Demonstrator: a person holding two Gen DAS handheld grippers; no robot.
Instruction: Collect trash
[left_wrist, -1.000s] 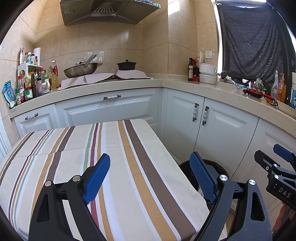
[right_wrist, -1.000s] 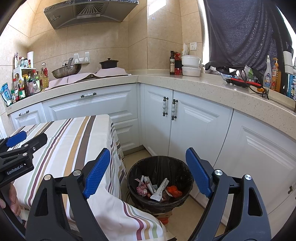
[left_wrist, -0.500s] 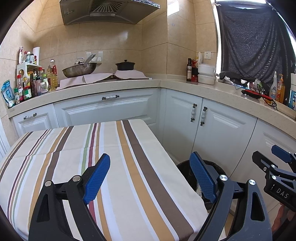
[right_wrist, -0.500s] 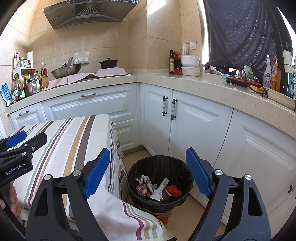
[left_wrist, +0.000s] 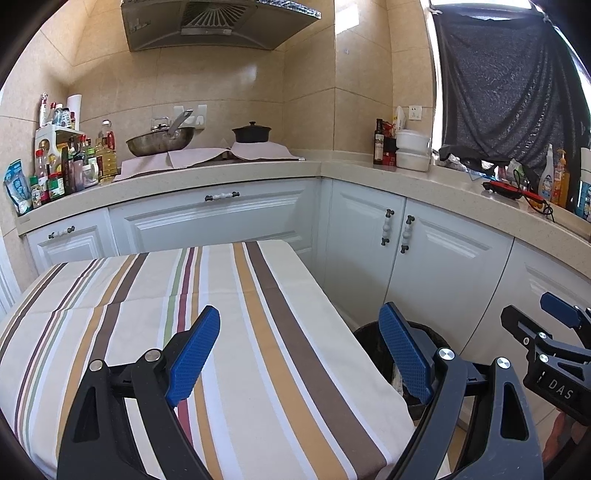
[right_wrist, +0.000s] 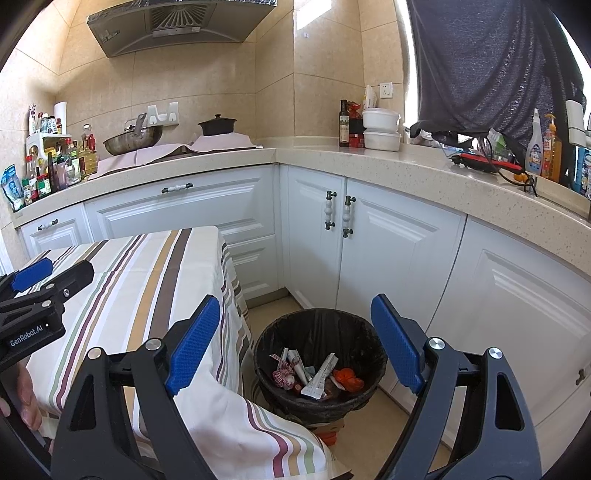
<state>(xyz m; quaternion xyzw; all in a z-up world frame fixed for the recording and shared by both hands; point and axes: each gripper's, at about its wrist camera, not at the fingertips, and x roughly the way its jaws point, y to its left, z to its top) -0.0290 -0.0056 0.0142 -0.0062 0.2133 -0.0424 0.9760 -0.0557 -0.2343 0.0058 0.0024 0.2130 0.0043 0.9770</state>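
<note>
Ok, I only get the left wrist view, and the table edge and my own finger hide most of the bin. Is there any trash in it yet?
Observer: Yes. The right wrist view looks straight into the black bin. Wrappers and an orange scrap lie at the bottom.
Operator: Is the right gripper carrying anything?
Observer: No. The right gripper is open above the bin, with nothing between its fingers.
Operator: Does the cloth hang over the bin's opening?
Observer: No. The striped tablecloth hangs down beside the bin, not over its opening.
</note>
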